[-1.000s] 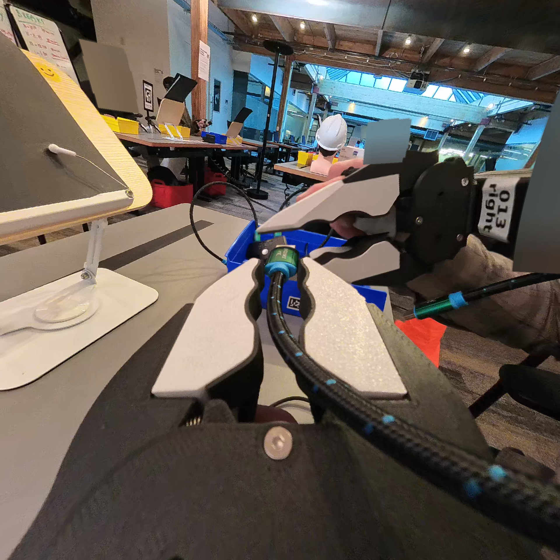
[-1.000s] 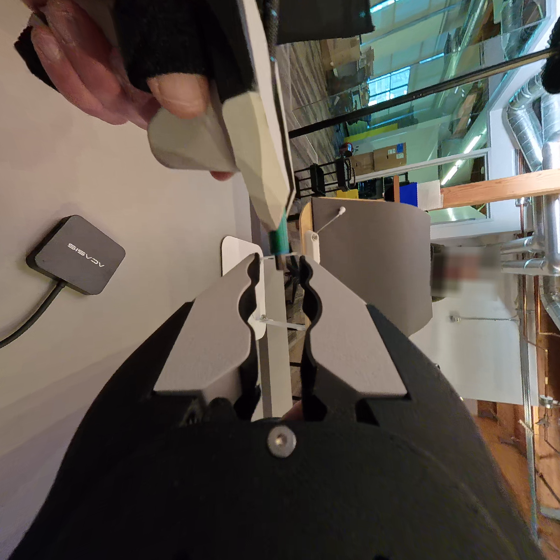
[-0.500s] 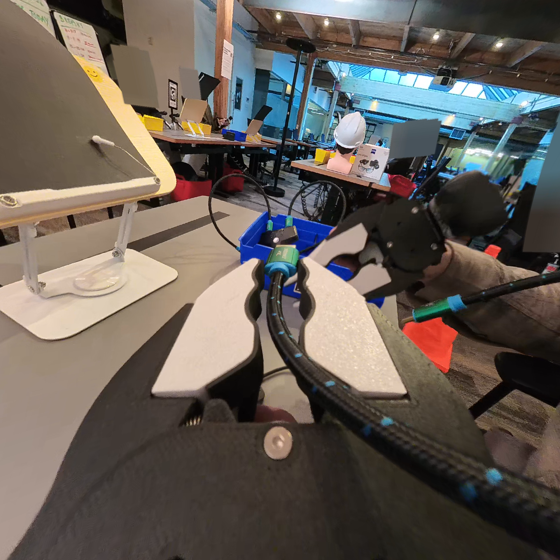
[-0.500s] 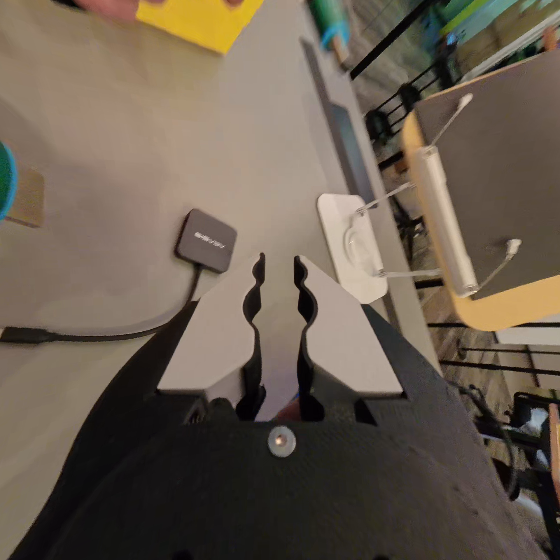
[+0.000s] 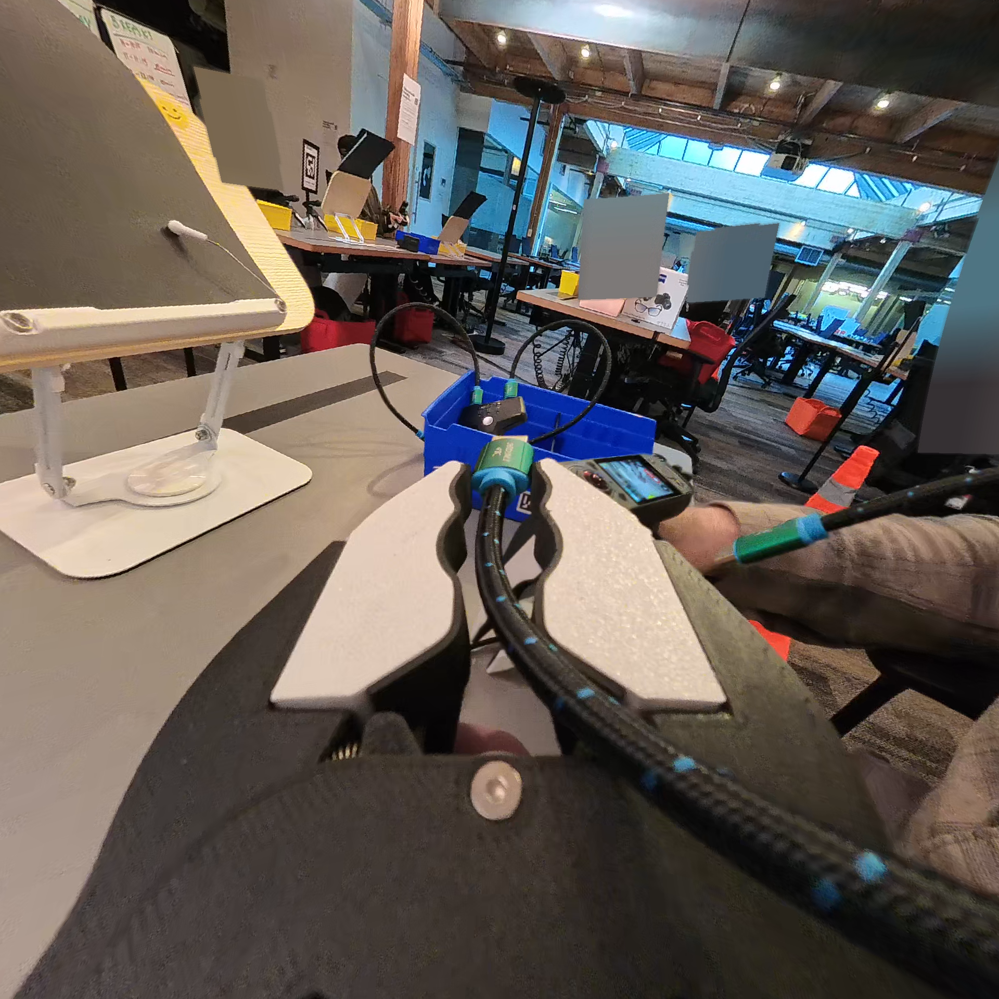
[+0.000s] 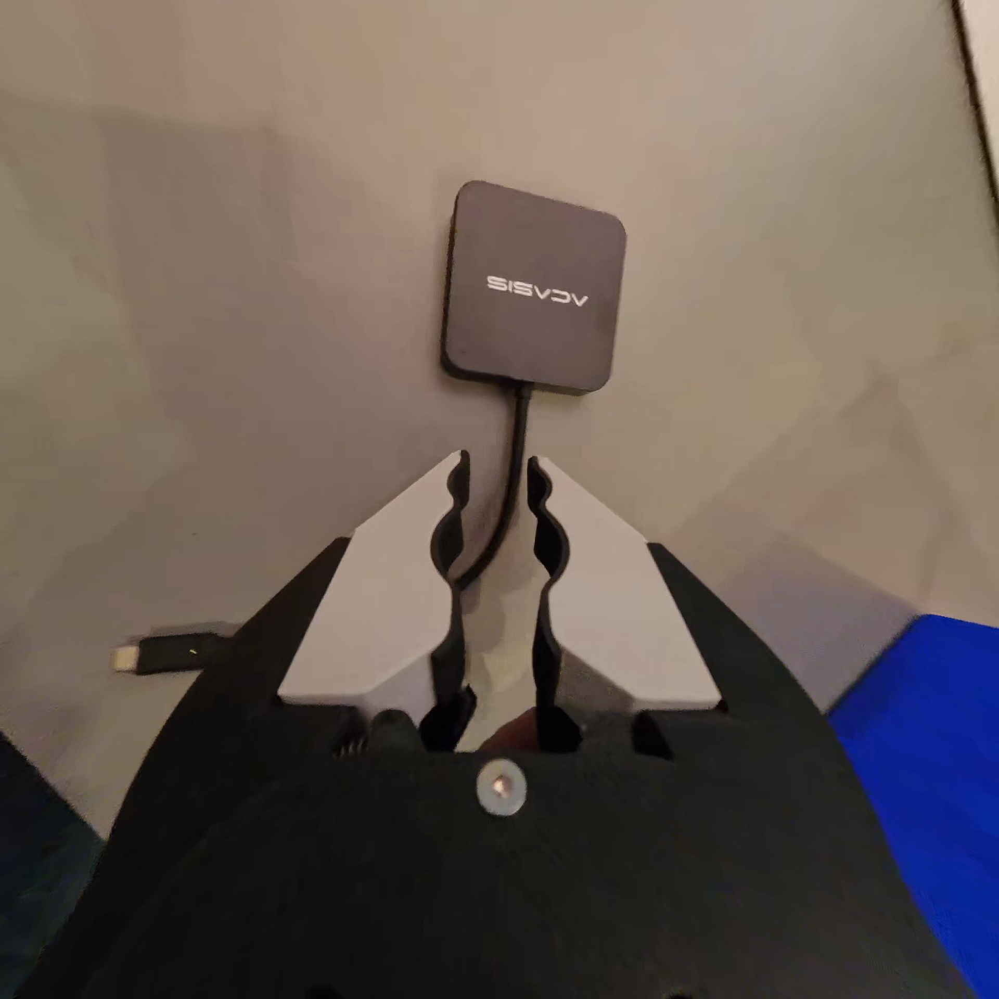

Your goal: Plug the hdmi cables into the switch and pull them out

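My left gripper [image 5: 497,478] is clamped on the braided black HDMI cable [image 5: 519,611] just behind its green plug [image 5: 503,457]; the plug sticks out past the fingertips and points toward the blue bin [image 5: 546,432], which sits on the grey table [image 5: 135,621] just beyond; the cable runs back between the fingers and off to the lower right. In the blue bin I can see a small dark device [image 5: 494,413] with two more green-ended cables looping up out of it (I cannot tell how they are seated). To the right of the bin, a second green plug [image 5: 773,540] on its own braided cable hangs over a sleeved arm [image 5: 865,573]; a small camera with a lit screen [image 5: 632,478] sits between the bin and that arm. Left of the bin stands a white tilting stand [image 5: 146,481] carrying a dark board.

My right gripper [image 6: 497,462] has its jaws slightly apart and holds nothing; it hovers over the table [image 6: 216,270], pointing at the switch [image 6: 532,284], a flat dark square box lying just ahead of the fingertips. The switch's thin black lead [image 6: 511,486] runs back from it between the fingers without being gripped; its connector end [image 6: 162,654] lies on the table, left of the gripper. A corner of the blue bin [image 6: 930,730] shows to the lower right of the switch.
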Tool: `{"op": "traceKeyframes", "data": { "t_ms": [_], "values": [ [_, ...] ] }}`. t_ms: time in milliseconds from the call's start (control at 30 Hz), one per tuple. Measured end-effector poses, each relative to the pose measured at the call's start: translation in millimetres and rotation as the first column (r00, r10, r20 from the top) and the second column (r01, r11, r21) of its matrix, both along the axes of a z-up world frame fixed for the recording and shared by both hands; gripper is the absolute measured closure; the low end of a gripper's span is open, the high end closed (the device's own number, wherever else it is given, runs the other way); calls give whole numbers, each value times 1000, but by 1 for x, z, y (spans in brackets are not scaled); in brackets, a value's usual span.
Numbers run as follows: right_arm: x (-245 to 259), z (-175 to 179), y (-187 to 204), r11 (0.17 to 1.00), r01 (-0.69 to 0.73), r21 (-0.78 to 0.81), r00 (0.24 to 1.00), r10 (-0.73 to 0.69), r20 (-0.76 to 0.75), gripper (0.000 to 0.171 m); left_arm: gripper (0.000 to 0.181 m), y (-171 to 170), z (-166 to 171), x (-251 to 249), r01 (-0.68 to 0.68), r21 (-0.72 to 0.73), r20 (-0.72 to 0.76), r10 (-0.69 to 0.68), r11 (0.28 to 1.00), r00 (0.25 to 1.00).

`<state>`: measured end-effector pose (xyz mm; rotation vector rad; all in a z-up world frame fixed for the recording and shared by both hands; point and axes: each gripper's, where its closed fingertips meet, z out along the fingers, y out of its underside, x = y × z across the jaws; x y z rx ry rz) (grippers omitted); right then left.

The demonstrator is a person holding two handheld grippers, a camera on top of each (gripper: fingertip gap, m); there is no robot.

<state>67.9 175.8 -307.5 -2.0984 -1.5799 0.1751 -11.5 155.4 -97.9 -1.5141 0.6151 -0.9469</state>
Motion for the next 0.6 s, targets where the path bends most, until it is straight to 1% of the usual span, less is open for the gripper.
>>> {"op": "traceKeyframes", "data": {
  "t_ms": [133,200,267,367,467,533,600],
  "values": [
    [-13,-2,-15,989,76,-128,991,-90,-99,159,161,2,-2,-2,-2,-5,3,3,1000,1000],
    [-21,-1,-26,979,81,-189,984,-109,-140,154,161,2,-3,-2,-2,-6,0,2,1000,1000],
    [-30,2,-41,966,48,-255,978,-96,-183,151,161,2,-4,-2,-1,-9,0,1,1000,1000],
    [-30,14,-44,976,-25,-216,976,-23,-216,135,161,3,-5,-3,-3,-7,-2,3,1000,1000],
    [-37,39,-33,984,-158,-81,953,130,-275,117,161,4,-4,-5,-10,-3,-5,10,1000,1000],
    [-43,48,-29,967,-253,-17,937,240,-253,104,161,5,-3,-6,-13,0,-5,13,1000,1000],
    [-48,45,-25,935,-355,28,917,354,-185,97,161,5,-2,-7,-17,7,-10,17,1000,1000]
  ]
}}
